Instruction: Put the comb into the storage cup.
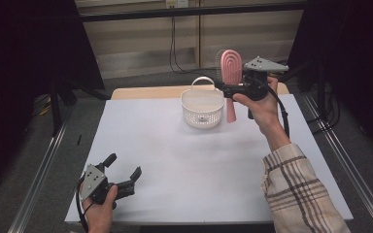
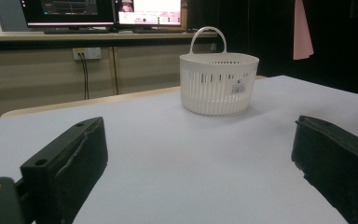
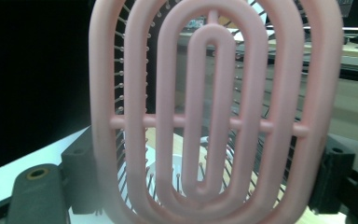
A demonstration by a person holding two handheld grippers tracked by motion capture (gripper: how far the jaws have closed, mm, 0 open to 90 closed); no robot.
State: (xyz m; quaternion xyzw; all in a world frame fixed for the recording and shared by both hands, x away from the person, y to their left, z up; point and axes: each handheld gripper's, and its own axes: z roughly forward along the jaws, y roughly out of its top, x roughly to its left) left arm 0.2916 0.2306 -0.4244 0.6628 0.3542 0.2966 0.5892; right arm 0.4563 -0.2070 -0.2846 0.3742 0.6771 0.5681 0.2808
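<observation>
Bare desk (image 1: 184,165) spans the centre and lower frame, passable throughout. The white basket (image 1: 202,108) at upper centre is the sole obstacle, with open margins either side.

The counter (image 1: 184,170) carries a pale lilac-white sheet, with a strip of light wood showing along its far edge. Beyond that edge stands a beige panelled wall (image 1: 141,43), where black cables (image 1: 174,43) hang from a white socket (image 2: 85,52). Above the wall, a shelf (image 2: 98,35) holds two lit monitors (image 2: 102,11). Black curtains (image 1: 29,58) flank the counter on both sides. Grey floor (image 1: 24,160), perhaps carpet, and metal rails (image 1: 41,170) run beside it.
</observation>
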